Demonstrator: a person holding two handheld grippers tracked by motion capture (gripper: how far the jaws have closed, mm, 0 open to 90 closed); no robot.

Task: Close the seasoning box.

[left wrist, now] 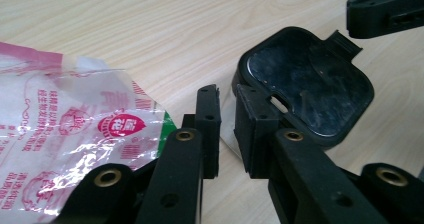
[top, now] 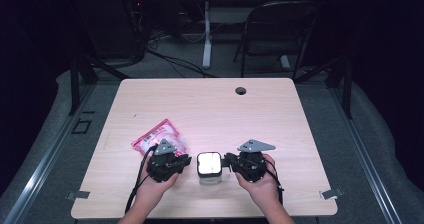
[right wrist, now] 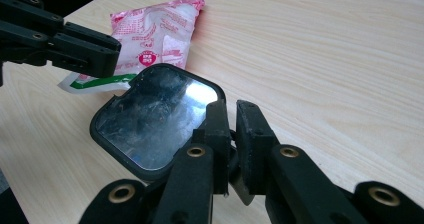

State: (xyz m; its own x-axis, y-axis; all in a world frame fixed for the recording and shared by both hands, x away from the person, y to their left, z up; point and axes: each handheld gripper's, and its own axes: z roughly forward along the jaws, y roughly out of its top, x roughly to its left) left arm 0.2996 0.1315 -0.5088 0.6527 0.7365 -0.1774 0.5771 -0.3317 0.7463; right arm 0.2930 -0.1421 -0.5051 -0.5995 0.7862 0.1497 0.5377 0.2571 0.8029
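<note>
A small square container with a dark lid (top: 209, 165) stood near the front edge of the pale wooden table (top: 210, 109), between the two grippers, and a pink and white printed plastic bag (top: 160, 136) lay just beside it on the person's left, flat on the wood. The left gripper (left wrist: 227, 114) had its jaws drawn nearly together at the container's lid rim, and the left gripper view showed the rim tab sitting in the narrow gap between them, though whether the pads truly pressed on it could not be told. The right gripper (right wrist: 232, 129) met the lid from the opposite side, jaws likewise almost closed on the near edge of the lid, with a thin slip of something pale caught below them; a firm grip could not be confirmed there either. Judging from this, the work looked to be at an early stage: both tools had taken up places on the container, the lid was on, and the bag was untouched, so the opening and whatever was meant for the bag seemed left to do. The lid itself was black-rimmed with rounded corners and a glossy, smeared top that threw back the room light, bright white from the high view, and a small tab jutted from one side
</note>
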